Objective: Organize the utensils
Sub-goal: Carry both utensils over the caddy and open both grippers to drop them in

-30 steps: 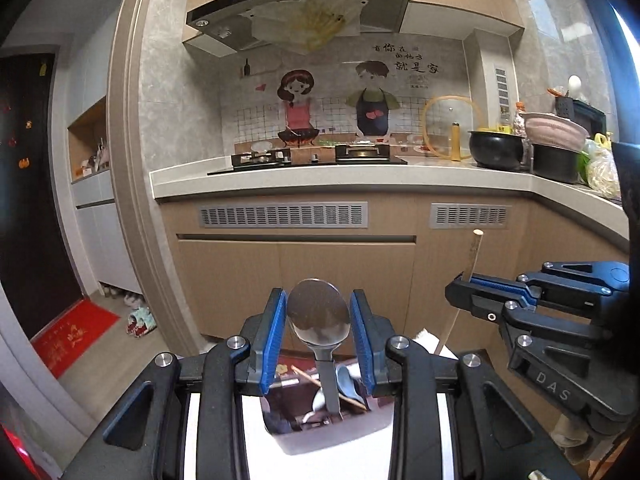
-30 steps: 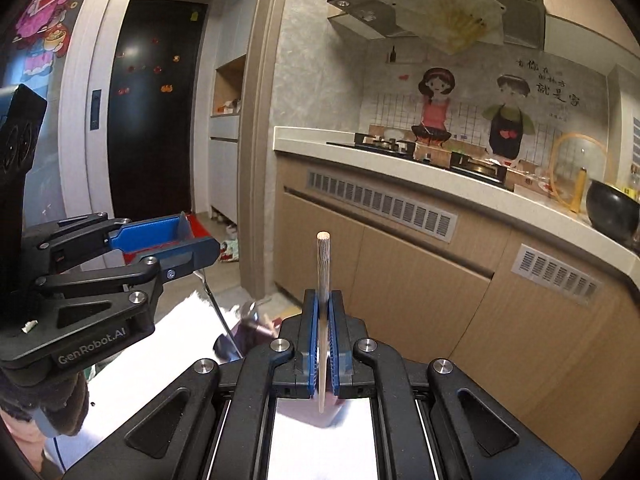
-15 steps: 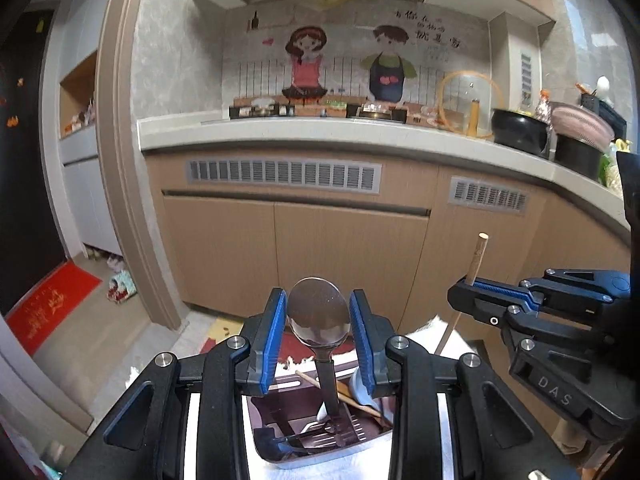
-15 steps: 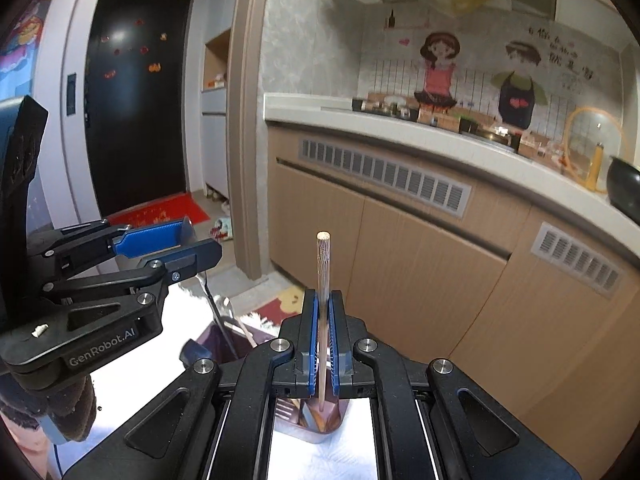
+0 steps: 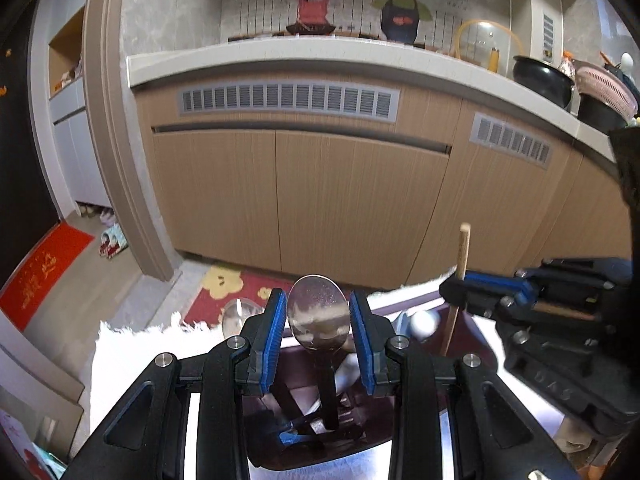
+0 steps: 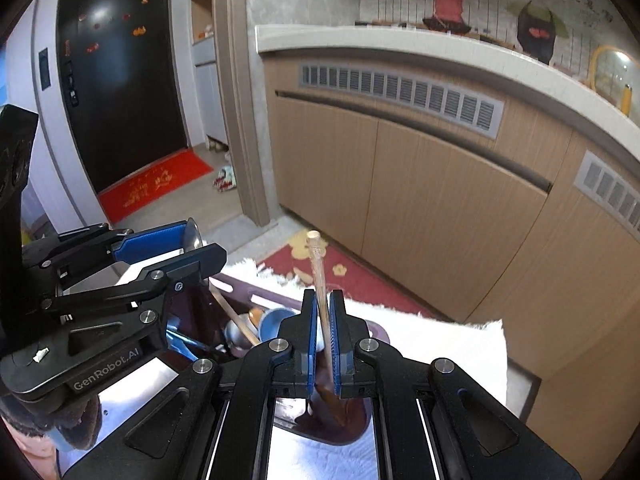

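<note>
My left gripper [image 5: 318,338] is shut on a metal spoon [image 5: 318,320], bowl upward, handle pointing down into a dark purple utensil tray [image 5: 304,444]. My right gripper [image 6: 324,338] holds a wooden-handled utensil [image 6: 320,280] that leans a little between the pads, its lower end down in the same tray [image 6: 256,294]; it looks loosely held. In the left wrist view the right gripper [image 5: 460,292] shows at right with the wooden stick [image 5: 462,252]. In the right wrist view the left gripper [image 6: 188,244] shows at left. Several spoons lie in the tray.
The tray sits on a white fluffy cloth [image 6: 440,340] over a white table. Beyond are wooden kitchen cabinets [image 5: 352,200], a countertop [image 5: 320,50] with pots [image 5: 540,80], a floor mat [image 5: 240,292] and a red doormat [image 6: 156,184].
Both grippers have tilted and moved down towards the tray, so more of the tray and floor shows. The wooden utensil now leans between the right pads instead of standing straight.
</note>
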`<state>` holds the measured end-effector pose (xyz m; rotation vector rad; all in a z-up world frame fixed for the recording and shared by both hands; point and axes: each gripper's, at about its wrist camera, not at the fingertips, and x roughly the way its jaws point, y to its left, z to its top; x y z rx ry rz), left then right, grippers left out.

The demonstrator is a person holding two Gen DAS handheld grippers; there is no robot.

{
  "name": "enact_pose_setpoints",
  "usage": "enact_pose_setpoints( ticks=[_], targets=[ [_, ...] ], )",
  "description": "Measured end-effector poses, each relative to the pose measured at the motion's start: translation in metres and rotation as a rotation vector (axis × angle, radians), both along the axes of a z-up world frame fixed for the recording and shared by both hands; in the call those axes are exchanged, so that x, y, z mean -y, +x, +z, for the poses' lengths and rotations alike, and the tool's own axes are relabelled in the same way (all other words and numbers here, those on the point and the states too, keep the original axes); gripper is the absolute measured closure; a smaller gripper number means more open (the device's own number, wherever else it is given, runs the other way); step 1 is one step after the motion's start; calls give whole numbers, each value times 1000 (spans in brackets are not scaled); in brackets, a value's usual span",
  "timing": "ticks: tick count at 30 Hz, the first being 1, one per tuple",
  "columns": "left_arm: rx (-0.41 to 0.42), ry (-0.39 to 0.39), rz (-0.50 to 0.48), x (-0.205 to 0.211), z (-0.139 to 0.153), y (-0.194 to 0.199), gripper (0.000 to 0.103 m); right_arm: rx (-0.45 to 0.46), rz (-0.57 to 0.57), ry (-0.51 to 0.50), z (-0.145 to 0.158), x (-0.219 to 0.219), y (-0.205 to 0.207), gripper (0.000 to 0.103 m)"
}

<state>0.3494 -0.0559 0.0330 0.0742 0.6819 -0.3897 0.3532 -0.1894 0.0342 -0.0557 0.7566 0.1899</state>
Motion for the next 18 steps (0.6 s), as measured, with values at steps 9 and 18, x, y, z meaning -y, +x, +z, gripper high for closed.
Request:
enact_pose_setpoints(
  ticks=[9, 18],
  targets=[
    [-3, 4, 22, -3, -6, -5, 65, 0, 6, -33, -8, -9, -6, 89],
    [98, -87, 84, -31, 29, -40, 21, 77, -61, -17, 1, 3, -51, 47]
  ],
)
